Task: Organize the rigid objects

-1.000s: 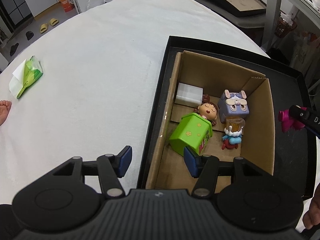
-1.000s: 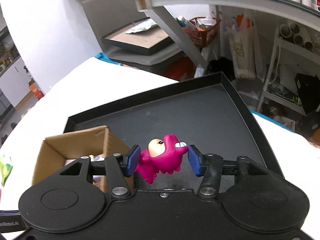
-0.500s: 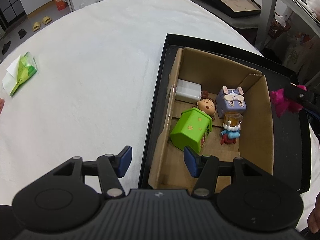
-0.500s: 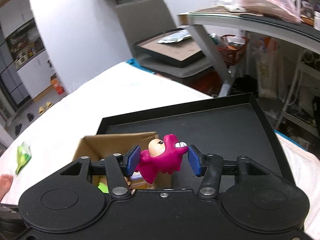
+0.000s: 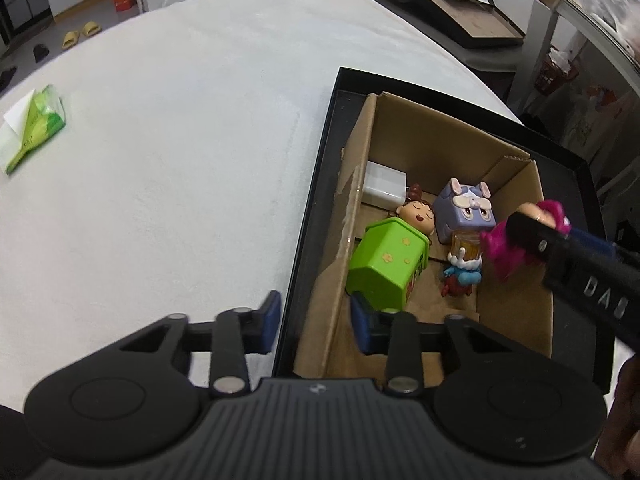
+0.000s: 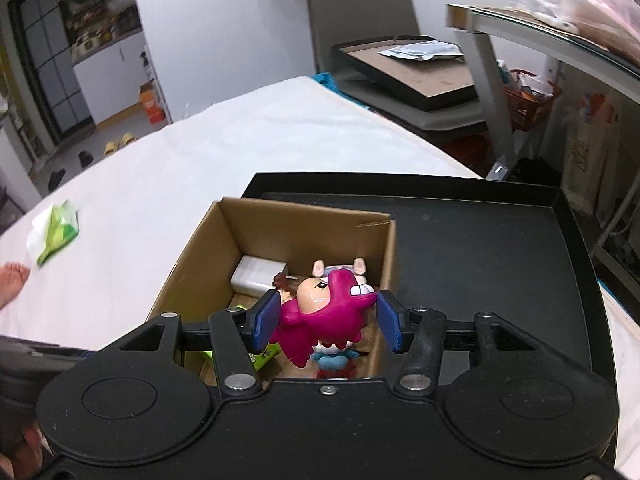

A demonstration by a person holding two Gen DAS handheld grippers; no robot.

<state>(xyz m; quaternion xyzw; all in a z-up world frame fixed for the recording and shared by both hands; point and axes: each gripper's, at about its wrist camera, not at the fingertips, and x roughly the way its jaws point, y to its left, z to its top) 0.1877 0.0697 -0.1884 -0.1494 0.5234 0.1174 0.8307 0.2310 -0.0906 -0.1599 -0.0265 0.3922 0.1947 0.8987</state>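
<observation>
A brown cardboard box (image 5: 516, 308) stands in a black tray (image 5: 320, 184). Inside lie a green house-shaped toy (image 5: 384, 264), a doll's head (image 5: 418, 216), a purple rabbit cube (image 5: 466, 210), a white block (image 5: 384, 186) and a small blue and red figure (image 5: 464, 276). My right gripper (image 6: 326, 322) is shut on a pink bird figure (image 6: 324, 316), which hangs over the box's right half (image 5: 506, 256). My left gripper (image 5: 316, 320) is open at the near left corner, its fingers on either side of the box wall and tray rim without touching them.
A green and white tissue pack (image 5: 34, 126) lies far left on the white tablecloth (image 5: 180, 140). The tray's bare black floor (image 6: 480, 260) stretches right of the box. A bare foot (image 6: 12, 280) shows at the table's left edge. Chairs and shelves stand beyond.
My right gripper has carried the pink bird leftward from above the bare tray floor to above the box. The left gripper has stayed at the box's near corner.
</observation>
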